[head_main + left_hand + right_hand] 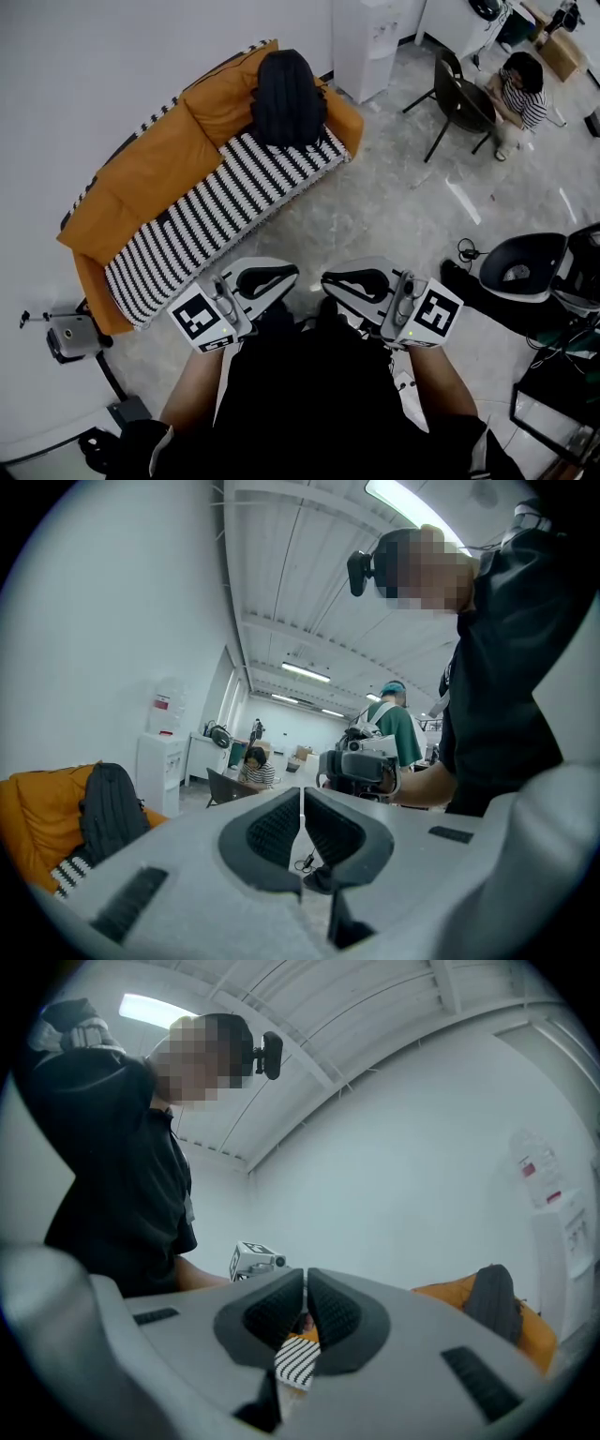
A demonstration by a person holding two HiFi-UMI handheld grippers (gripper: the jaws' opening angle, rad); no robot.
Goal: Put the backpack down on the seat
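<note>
Backpack sits upright on sofa seat, propped vs backrest so it won't tip; my left tongs & right tongs both closed, empty.

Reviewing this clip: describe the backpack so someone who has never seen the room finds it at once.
Find the orange sofa against the white wall, its seat covered by a black-and-white striped cloth. At the end nearest the white water dispenser, the backpack stands upright against the back cushion. It is the only plain black thing on the sofa.
</note>
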